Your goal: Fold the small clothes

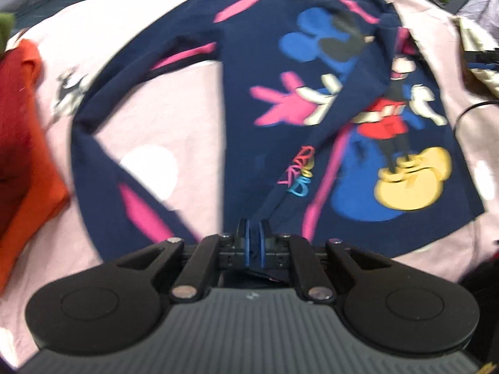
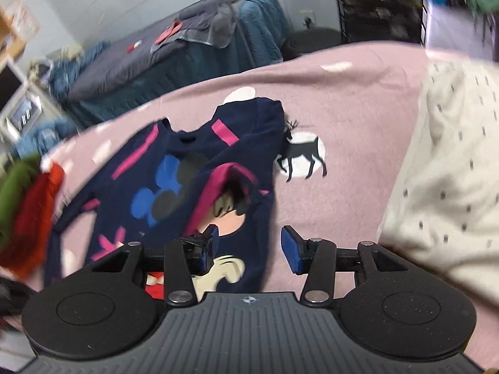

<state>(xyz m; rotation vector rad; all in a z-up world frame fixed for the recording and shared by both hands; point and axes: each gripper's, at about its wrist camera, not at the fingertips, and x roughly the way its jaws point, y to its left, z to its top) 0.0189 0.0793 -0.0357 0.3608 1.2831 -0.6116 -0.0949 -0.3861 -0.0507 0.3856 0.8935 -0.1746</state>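
Observation:
A small navy long-sleeved top (image 1: pixel 265 99) with pink stripes and cartoon mouse prints lies spread on a pink bedsheet (image 1: pixel 162 99). One sleeve is folded across its front. My left gripper (image 1: pixel 254 240) is shut on the navy fabric of that sleeve's end, near the top's lower edge. In the right wrist view the same top (image 2: pixel 174 180) lies with its right side folded over. My right gripper (image 2: pixel 249 249) is open and empty, above the top's right edge.
A pile of red and orange clothes (image 1: pixel 21 124) lies at the left, with a green piece (image 2: pixel 15 187) beside it. A cream dotted cloth (image 2: pixel 446 171) lies at the right. A second bed (image 2: pixel 174 53) with grey-blue covers stands behind. The sheet carries a deer print (image 2: pixel 302 155).

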